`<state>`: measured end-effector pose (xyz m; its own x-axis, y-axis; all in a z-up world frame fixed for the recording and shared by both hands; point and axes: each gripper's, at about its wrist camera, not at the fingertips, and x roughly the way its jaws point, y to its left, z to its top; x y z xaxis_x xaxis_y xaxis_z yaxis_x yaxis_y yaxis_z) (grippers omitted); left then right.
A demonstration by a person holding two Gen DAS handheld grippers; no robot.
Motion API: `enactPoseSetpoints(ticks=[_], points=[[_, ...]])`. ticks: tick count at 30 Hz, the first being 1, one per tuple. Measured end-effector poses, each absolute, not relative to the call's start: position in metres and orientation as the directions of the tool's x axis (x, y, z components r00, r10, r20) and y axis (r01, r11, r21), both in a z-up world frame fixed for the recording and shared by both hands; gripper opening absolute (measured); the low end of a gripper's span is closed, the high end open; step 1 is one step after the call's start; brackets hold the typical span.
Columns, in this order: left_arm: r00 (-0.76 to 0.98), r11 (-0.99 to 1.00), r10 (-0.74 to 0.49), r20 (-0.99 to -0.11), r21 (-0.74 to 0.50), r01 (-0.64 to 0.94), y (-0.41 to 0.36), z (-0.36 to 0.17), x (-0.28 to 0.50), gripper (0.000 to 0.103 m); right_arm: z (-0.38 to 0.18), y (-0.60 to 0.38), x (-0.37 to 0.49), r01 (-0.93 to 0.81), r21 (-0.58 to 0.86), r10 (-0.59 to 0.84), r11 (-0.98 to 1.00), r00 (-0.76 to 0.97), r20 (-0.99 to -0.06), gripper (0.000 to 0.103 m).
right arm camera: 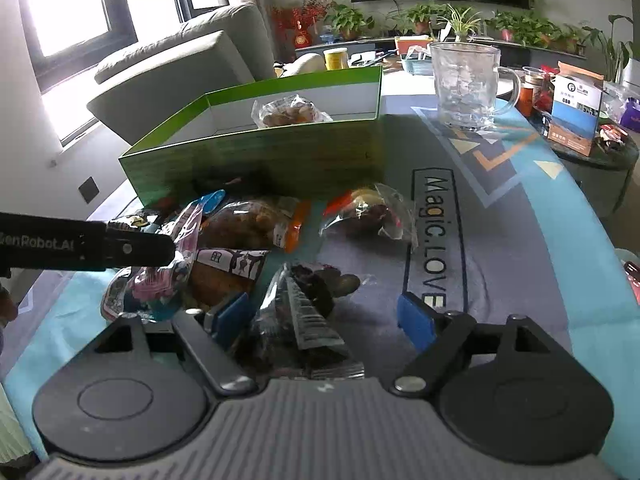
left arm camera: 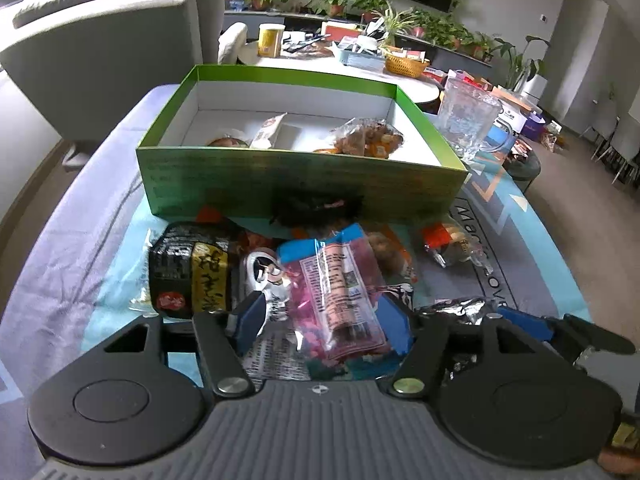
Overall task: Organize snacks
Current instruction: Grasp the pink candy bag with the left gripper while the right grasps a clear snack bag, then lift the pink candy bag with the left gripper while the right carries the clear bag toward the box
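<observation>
A green box [left arm camera: 280, 178] with a white inside stands on the table and holds a few snack packets [left arm camera: 366, 140]. Loose snack packets lie in front of it. My left gripper [left arm camera: 324, 320] stands open around a pink and blue packet [left arm camera: 340, 284]; a black and yellow packet [left arm camera: 192, 272] lies to its left. In the right wrist view, my right gripper [right arm camera: 324, 316] stands open around a dark snack packet [right arm camera: 304, 316] on the cloth. The left gripper's finger [right arm camera: 120, 248] reaches in from the left over the pink packet [right arm camera: 168, 280]. The green box [right arm camera: 260, 160] stands behind.
A glass mug [right arm camera: 466, 84] stands right of the box. An orange-ended packet [right arm camera: 368, 216] and a brown packet [right arm camera: 248, 224] lie before the box. A patterned cloth [right arm camera: 520, 240] covers the table. A grey sofa [left arm camera: 100, 52] and a cluttered far table [left arm camera: 360, 56] lie beyond.
</observation>
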<state>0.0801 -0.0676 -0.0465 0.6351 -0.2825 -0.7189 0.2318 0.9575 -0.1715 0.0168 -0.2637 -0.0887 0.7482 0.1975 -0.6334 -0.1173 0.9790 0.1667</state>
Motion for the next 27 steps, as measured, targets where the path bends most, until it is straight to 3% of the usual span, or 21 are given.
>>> enactPoseSetpoints(ticks=[19, 23, 27], points=[[0.647, 0.973, -0.225, -0.728, -0.140, 0.181, -0.091, -0.050, 0.097, 0.064, -0.092, -0.259, 0.013, -0.129, 0.134, 0.185, 0.982, 0.763, -0.619, 0.058], [0.657, 0.962, -0.270, -0.703, -0.174, 0.210, -0.083, -0.049, 0.093, 0.045, -0.092, -0.260, 0.012, -0.114, 0.139, 0.176, 0.984, 0.775, -0.607, 0.057], [0.692, 0.956, -0.292, -0.660, -0.171, 0.240, -0.077, -0.038, 0.082, 0.042, -0.087, -0.266, 0.011, -0.092, 0.186, 0.186, 0.978, 0.785, -0.591, 0.057]])
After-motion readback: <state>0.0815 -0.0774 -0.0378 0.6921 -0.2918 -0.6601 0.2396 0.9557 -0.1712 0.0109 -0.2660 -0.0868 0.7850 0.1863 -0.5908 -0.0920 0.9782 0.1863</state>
